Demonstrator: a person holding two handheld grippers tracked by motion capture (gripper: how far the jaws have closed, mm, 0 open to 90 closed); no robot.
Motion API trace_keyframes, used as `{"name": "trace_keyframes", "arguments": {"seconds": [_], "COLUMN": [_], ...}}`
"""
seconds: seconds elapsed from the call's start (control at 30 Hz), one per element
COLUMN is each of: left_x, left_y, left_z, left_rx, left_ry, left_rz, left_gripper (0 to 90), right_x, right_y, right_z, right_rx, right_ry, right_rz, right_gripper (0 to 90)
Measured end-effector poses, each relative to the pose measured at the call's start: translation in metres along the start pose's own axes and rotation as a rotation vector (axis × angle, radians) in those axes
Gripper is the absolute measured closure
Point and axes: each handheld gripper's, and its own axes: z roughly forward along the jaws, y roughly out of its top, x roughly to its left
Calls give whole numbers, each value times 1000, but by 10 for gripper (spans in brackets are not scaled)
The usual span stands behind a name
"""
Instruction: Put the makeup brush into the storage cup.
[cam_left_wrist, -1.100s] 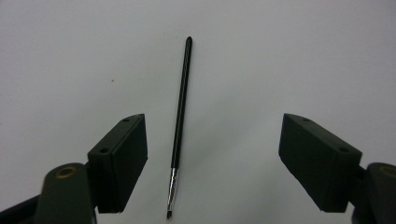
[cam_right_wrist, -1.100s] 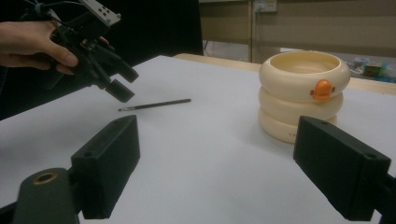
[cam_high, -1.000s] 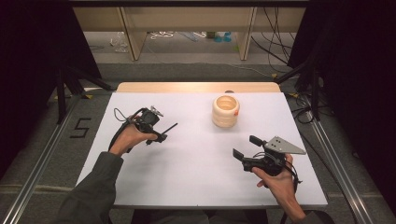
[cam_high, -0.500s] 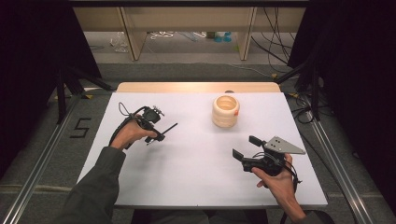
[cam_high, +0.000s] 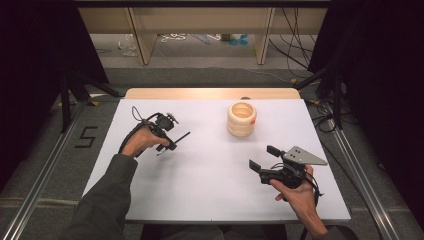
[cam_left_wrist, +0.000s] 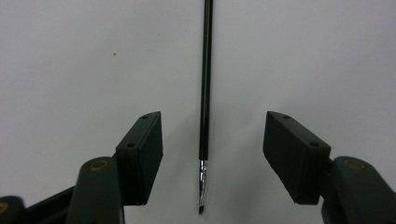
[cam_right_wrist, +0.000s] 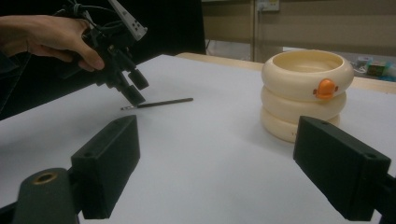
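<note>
A thin black brush (cam_left_wrist: 205, 93) with a metal ferrule lies flat on the white table (cam_high: 210, 190). My left gripper (cam_left_wrist: 215, 122) points down over the brush's tip end, one jaw on each side of it. The jaws have just been closing, but the pads still stand clear of the brush. In the high view the left gripper (cam_high: 167, 146) is at the table's left, with the brush (cam_high: 181, 138) slanting out to its right. My right gripper (cam_high: 264, 157) is held open near the front right, with nothing between its fingers. Its own view looks toward the left gripper (cam_right_wrist: 133, 86) and the brush (cam_right_wrist: 161, 103).
A cream ribbed cup (cam_high: 241, 119) with an orange duck bill stands upright toward the table's back centre; it also shows in the right gripper view (cam_right_wrist: 306, 93). Metal rails (cam_high: 45, 170) run along both sides of the table, and shelving legs stand beyond its far edge.
The left hand has barely shifted above the brush. The right hand and the cup are where they were.
</note>
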Motion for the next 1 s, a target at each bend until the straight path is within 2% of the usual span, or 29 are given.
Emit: {"name": "trace_keyframes", "arguments": {"seconds": [0.1,0.27,1.0], "left_x": [1,3,9], "left_y": [1,2,1], "left_z": [2,10,13], "left_rx": [-1,37,55], "left_ry": [-8,-22,-34], "left_rz": [-8,-2,-5], "left_gripper": [403,407,564], "right_x": [0,0,0], "right_y": [0,0,0], "right_z": [0,1,1], "right_rx": [5,0,1], "right_ry": [-9,-2,1], "right_rz": [-6,-12,-11], "right_gripper": [156,156,157]}}
